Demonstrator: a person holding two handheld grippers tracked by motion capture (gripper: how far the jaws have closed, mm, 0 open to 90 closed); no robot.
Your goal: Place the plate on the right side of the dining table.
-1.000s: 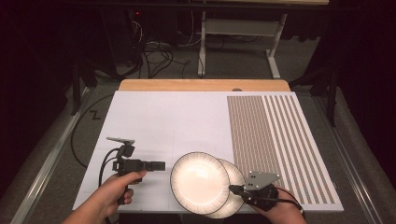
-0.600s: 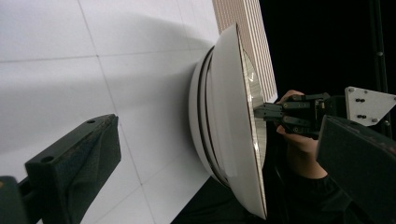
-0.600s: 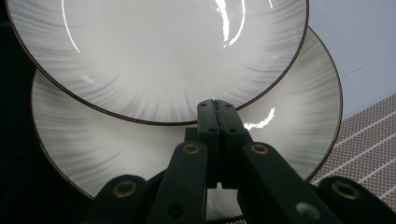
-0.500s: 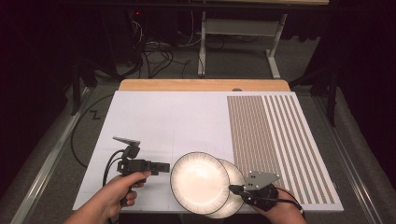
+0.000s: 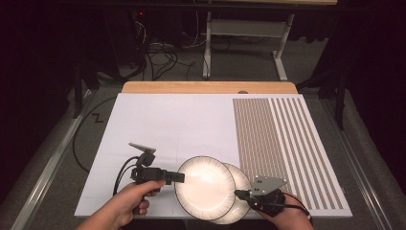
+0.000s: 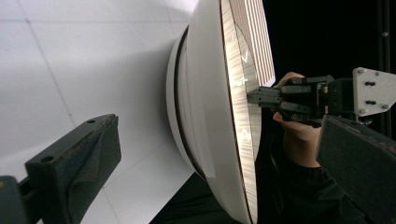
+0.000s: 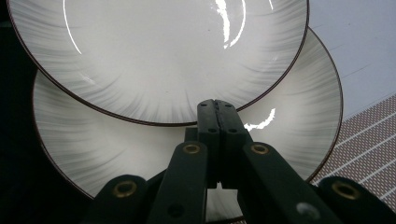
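Plates, two, round, white glazed ceramic with grey radial streaks and a thin dark rim, at the near edge of the white table surface point(image 5: 158, 124), between the two hands.

Upper plate point(image 5: 205, 180): lies overlapping the lower one, shifted toward the person's left; in the left gripper view it point(image 6: 212, 107) shows edge-on, its rim raised off the sheet on its foot.

Lower plate point(image 5: 241, 191): partly covered, its right portion exposed just beside the brown-striped panel point(image 5: 282, 143); its near edge appears to overhang the table edge slightly, though this is hard to confirm.

Progress, as judged: the pair stands stacked off-centre, and neither plate looks lifted. The work in hand appears to be separating or shifting them; nothing of that seems completed, and a grasp, a lift and a placement all remain.

Right gripper point(image 5: 241, 194): jaws pressed together. In the right gripper view the closed tips point(image 7: 217, 108) lie over the exposed face of the lower plate point(image 7: 289, 121), just short of the upper plate's rim point(image 7: 159, 51). Whether the tips touch the glaze or sit a little above it cannot be told; they do not appear to pinch either rim.

Left gripper point(image 5: 178, 178): jaws spread wide, empty. It lies level with the table, pointing at the left rim of the upper plate. The tip is at or just beside that rim; contact cannot be confirmed.
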